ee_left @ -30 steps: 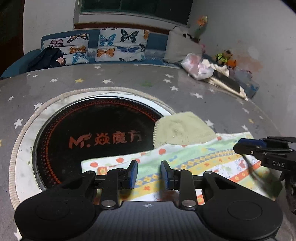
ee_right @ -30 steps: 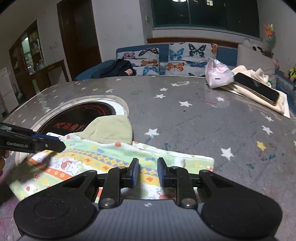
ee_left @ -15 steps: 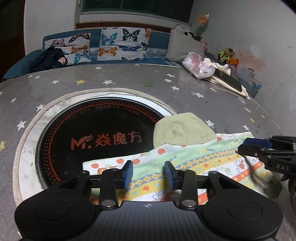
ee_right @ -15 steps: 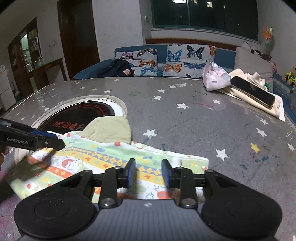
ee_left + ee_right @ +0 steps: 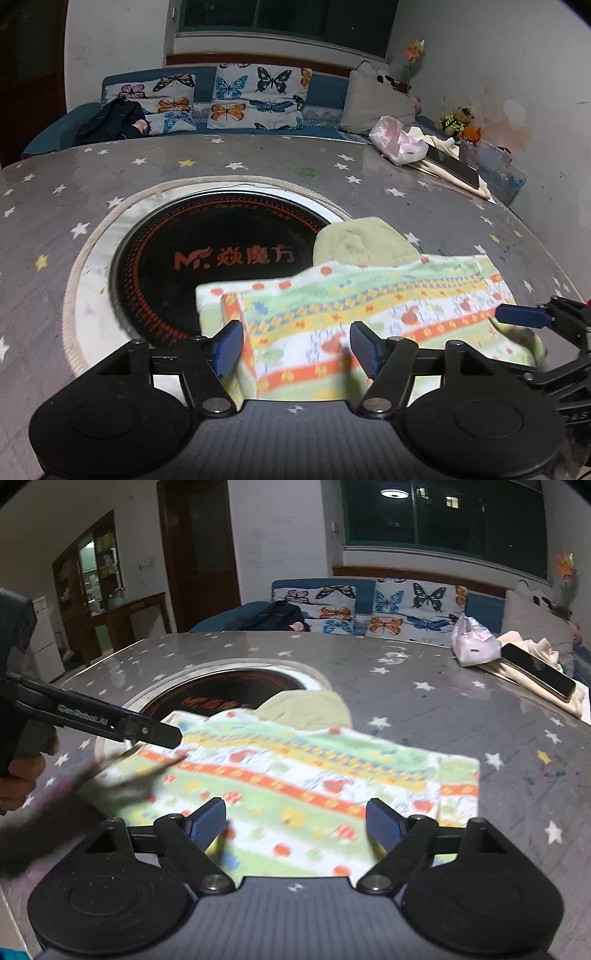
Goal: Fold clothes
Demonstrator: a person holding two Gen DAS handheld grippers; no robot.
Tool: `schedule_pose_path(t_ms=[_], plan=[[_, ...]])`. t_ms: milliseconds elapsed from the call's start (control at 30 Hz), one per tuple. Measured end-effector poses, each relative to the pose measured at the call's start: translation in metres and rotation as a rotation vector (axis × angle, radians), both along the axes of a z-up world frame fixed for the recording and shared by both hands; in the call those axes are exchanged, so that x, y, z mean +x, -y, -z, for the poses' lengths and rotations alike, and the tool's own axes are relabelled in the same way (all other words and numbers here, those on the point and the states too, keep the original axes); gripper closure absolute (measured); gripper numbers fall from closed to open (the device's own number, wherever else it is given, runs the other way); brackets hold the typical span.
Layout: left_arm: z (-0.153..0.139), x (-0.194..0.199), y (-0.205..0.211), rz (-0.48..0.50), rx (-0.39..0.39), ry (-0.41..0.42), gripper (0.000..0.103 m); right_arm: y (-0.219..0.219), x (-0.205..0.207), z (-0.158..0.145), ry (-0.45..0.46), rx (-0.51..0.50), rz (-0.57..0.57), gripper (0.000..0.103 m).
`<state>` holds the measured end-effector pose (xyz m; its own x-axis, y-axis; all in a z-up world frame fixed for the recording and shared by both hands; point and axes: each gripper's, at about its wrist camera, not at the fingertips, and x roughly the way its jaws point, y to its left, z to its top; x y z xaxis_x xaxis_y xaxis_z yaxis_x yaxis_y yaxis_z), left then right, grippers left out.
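We see a grey star-printed tabletop [image 5: 258, 166] with an inset round black cooktop [image 5: 221, 236], a folded colourful striped cloth [image 5: 362, 306] lying across its near edge, left gripper [image 5: 295, 345] and right gripper [image 5: 295, 821] both spread wide above it, a butterfly-cushioned blue sofa [image 5: 388, 605] behind.

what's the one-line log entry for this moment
step: fold | left gripper: open, over patterned cloth | right gripper: open, over it | cloth: flat on table

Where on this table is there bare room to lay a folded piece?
Free: the starred tabletop between the patterned cloth and the phone, and the strip behind the round cooktop. Crowded: the near edge, where the cloth, green hat and both tongs sit; far right corner holds a bag.
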<state>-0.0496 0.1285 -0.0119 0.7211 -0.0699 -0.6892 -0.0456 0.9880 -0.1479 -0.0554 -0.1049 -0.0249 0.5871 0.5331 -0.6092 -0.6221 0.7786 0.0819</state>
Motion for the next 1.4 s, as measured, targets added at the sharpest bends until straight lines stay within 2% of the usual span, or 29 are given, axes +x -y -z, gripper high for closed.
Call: schedule_pose_path(t_ms=[200, 467, 733, 1033, 1333, 1400], plan=[[0.009, -0.025, 0.004, -0.005, 0.023, 0.007, 0.030, 0.000, -0.008, 0.013, 0.015, -0.015, 0.041, 0.000], [0.017, -0.045, 0.006, -0.013, 0.053, 0.020, 0.022, 0.005, -0.005, 0.016, -0.013, 0.013, 0.045, 0.000], [0.019, -0.052, 0.005, -0.023, 0.073, 0.028, 0.018, 0.005, -0.004, 0.017, -0.015, 0.015, 0.044, 0.000], [0.013, -0.054, 0.006, -0.029, 0.054, 0.020, 0.017, 0.004, -0.005, 0.017, -0.016, 0.011, 0.043, 0.000], [0.016, -0.049, 0.002, -0.066, 0.018, -0.031, 0.009, 0.003, -0.005, 0.017, -0.015, 0.008, 0.043, 0.000], [0.016, -0.049, 0.001, -0.071, 0.007, -0.042, 0.004, 0.003, -0.005, 0.017, -0.014, 0.007, 0.043, 0.000]])
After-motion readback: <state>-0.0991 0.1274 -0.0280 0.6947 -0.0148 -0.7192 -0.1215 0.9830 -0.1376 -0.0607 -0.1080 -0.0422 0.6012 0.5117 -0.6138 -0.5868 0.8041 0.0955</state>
